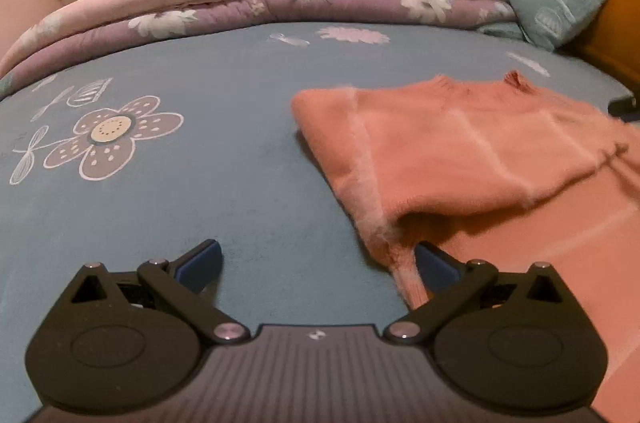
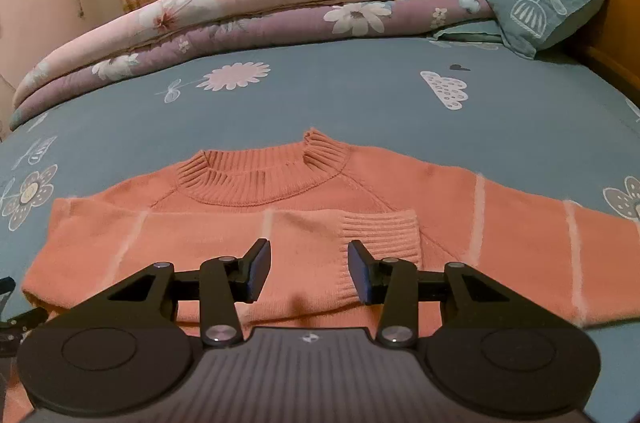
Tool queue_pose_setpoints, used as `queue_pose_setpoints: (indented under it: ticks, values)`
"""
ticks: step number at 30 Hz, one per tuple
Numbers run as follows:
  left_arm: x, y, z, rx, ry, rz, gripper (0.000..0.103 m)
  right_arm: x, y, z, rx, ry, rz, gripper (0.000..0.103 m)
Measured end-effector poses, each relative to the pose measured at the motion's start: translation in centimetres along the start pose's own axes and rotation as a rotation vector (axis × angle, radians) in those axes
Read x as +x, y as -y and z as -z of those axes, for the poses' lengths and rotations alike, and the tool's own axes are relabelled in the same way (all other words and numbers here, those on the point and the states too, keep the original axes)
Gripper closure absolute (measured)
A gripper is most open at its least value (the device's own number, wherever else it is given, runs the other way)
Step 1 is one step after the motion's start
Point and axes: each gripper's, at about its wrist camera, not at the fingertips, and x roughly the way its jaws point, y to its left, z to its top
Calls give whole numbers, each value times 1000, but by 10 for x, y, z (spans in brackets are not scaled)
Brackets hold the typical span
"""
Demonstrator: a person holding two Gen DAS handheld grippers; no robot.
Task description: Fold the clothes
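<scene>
Salmon-orange knit fills the right half of the left wrist view: we see the ribbed, pale-striped sweater (image 1: 460, 151) lying on the blue flower-printed bed sheet (image 1: 200, 183), with one sleeve already laid across the body so that its folded edge faces us. The left tool (image 1: 318, 269) hangs low over the sheet with its jaws spread wide and nothing clamped; the sweater's near corner runs just inside the right-hand finger (image 1: 434, 265), and through the motion blur we cannot tell whether cloth and pad touch.

In the right wrist view the sweater (image 2: 304, 183) lies front up, collar away from us. The folded sleeve crosses the chest, its ribbed cuff (image 2: 384, 243) resting near the middle. The other sleeve (image 2: 540, 235) stretches flat towards the right edge, not yet folded. The right tool (image 2: 309, 273) hovers over the folded sleeve, jaws apart and empty.

We judge the task roughly a third done: one sleeve is in; the second sleeve and the fold of the body remain.
</scene>
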Motion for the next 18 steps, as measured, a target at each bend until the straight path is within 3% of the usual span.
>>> queue_pose_setpoints:
  ticks: [5, 8, 12, 15, 18]
  values:
    - [-2, -6, -4, -97, -37, 14, 2, 10, 17, -5, 77, -32, 12, 55]
    - [-4, -21, -6, -189, -38, 69, 3, 16, 35, -6, 158, -44, -1, 55]
    - [2, -16, -1, -116, -33, -2, 1, 27, 45, -7, 169, -58, 40, 55]
    - [4, -15, -2, -108, -30, -9, 0, 32, 55, -12, 181, -25, 104, 51]
    - [4, -16, -3, -113, -30, -10, 0, 51, 69, -11, 248, -114, 66, 42]
